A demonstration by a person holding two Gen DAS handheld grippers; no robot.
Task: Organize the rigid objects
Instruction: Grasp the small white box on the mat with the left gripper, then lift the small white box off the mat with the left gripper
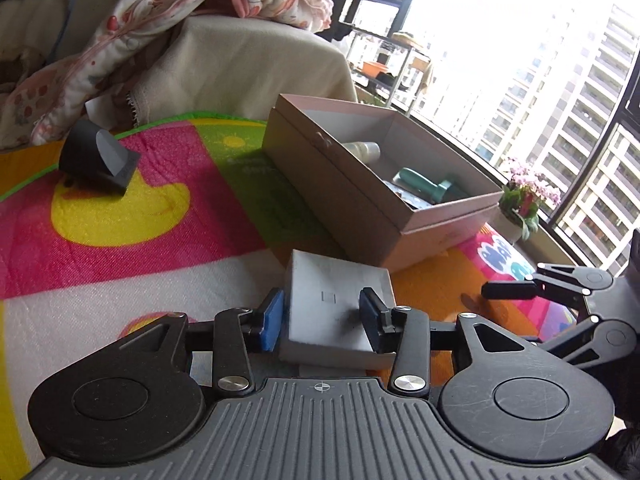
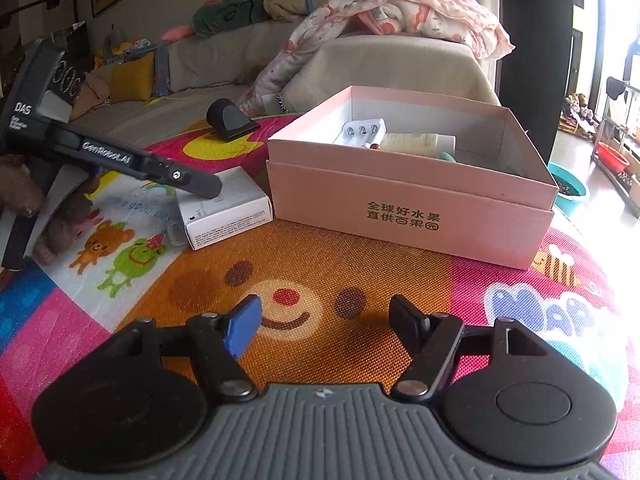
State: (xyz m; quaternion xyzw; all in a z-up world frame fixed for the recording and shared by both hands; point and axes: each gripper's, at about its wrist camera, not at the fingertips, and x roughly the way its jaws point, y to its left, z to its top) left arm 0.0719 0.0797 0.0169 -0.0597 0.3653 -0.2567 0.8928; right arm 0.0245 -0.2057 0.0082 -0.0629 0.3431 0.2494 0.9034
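Observation:
A small white box [image 1: 336, 304] lies on the colourful play mat, and my left gripper [image 1: 322, 316] has a finger on each side of it, closed against it. The same box [image 2: 224, 208] shows in the right wrist view with the left gripper [image 2: 200, 186] on it. My right gripper [image 2: 324, 328] is open and empty above the orange part of the mat. A pink cardboard box [image 2: 412, 208] stands open, holding a cream bottle [image 2: 416, 142], a white pack [image 2: 362, 130] and a teal item [image 1: 432, 184]. A black wedge-shaped object [image 1: 98, 156] lies on the mat at the far left.
A beige sofa [image 1: 248, 64] with a pink blanket [image 1: 168, 12] stands behind the mat. A potted pink flower [image 1: 524, 200] sits by the window. A brown plush toy [image 2: 24, 196] lies at the left. The right gripper's fingers [image 1: 516, 290] show at the right edge.

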